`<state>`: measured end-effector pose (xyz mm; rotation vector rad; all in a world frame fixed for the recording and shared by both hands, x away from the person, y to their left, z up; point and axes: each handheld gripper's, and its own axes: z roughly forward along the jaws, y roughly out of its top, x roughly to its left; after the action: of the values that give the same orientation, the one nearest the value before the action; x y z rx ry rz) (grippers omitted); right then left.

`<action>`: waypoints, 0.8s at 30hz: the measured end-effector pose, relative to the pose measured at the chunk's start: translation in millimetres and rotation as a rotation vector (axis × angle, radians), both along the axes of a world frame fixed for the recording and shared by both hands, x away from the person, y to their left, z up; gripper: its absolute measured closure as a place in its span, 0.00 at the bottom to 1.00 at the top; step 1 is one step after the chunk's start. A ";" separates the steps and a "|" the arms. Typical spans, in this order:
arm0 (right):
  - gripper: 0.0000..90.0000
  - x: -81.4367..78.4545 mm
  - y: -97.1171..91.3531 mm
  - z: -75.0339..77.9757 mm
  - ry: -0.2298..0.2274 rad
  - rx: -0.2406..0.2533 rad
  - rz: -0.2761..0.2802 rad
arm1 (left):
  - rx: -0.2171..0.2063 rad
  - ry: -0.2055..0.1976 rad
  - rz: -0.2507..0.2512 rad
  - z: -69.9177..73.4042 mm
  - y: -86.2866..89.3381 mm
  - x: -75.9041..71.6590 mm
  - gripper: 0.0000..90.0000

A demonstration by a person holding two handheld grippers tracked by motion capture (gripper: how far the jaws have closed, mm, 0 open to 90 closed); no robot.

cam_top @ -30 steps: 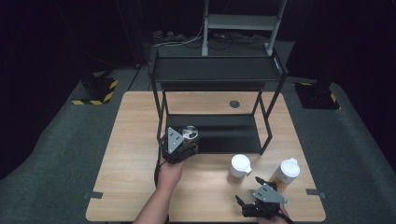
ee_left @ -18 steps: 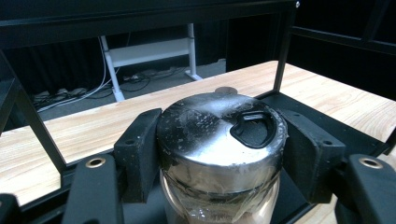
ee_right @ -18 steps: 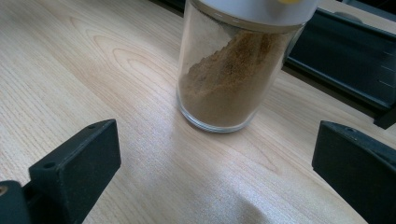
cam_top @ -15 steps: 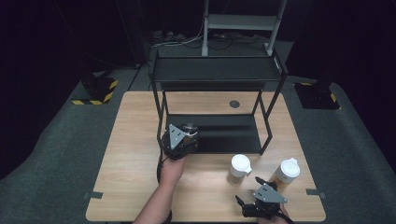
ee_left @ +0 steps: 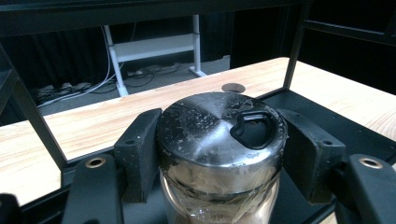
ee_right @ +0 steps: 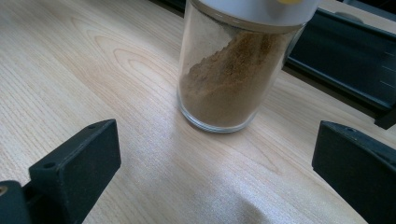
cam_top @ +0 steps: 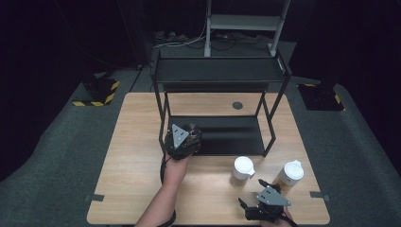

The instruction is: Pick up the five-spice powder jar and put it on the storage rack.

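Gripped just under its lid by the left gripper (ee_left: 224,147), both black pads (ee_left: 140,144) pressed flat against opposite sides: a glass jar (ee_left: 219,135), upright, at the front left corner of the rack's lower shelf (cam_top: 227,135), whether resting on it or just above it hard to say. Taken near the top, probably to keep the body plumb and clear of the rack's thin front post while going onto the shelf. Round brushed-metal lid, scuffed and speckled, with a black flip tab set off-centre; clear walls below, something pale and crinkled inside, contents otherwise hard to tell. Black metal rack (cam_top: 222,71) of slim square bars, two flat dark shelves, standing on a pale wooden table (cam_top: 137,142) with clear grain and a round cable hole behind. To the right of the rack's front edge, two more jars with white lids (cam_top: 243,170) (cam_top: 290,174), apart from each other, likely waiting their turn for the shelf. Right gripper (cam_top: 265,201) low at the table's near edge, jaws spread wide and holding nothing, aimed at one of those jars (ee_right: 224,84): straight clear glass, half full of fine brown powder sloping to one side.
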<state>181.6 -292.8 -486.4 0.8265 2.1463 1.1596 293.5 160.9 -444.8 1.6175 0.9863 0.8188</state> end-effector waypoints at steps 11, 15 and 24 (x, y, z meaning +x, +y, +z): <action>0.00 0.1 -0.2 0.0 0.000 0.000 0.001 | -0.003 0.026 0.013 -7.3 -0.2 5.9 0.38; 0.00 0.3 -0.6 0.0 0.001 0.002 0.002 | -0.004 0.032 0.016 -11.0 -0.8 8.0 0.38; 0.00 0.1 -0.9 -0.2 0.000 0.003 0.003 | 0.003 0.039 0.018 -15.1 -0.6 9.6 0.38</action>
<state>181.7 -293.8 -486.5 0.8245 2.1470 1.1653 303.1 160.3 -459.9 1.6344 1.0290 0.8041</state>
